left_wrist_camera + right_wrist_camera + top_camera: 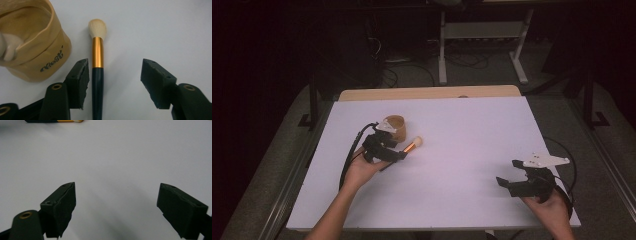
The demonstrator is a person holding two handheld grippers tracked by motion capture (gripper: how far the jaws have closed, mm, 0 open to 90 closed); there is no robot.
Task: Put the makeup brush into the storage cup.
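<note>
A makeup brush (97,65) with cream bristles, a gold ferrule and a dark handle lies on the white table (462,130). Its handle runs between the jaws of my left gripper (115,82), close to the left-hand pad; the jaws stand open around it. From above, the brush (412,145) sticks out past the left gripper (384,150) toward the right. A tan soft pot (32,47) with dark lettering stands just beside the brush, and from above that pot (395,127) is right behind the gripper. My right gripper (115,210) is open over bare table at the near right (517,182).
Something pale lies inside the pot at its left edge (8,50). A wooden board edge (427,93) runs behind the white table. Beyond it the floor holds a white desk frame (482,35) and cables. The brush's tip (53,121) shows at the top of the right gripper view.
</note>
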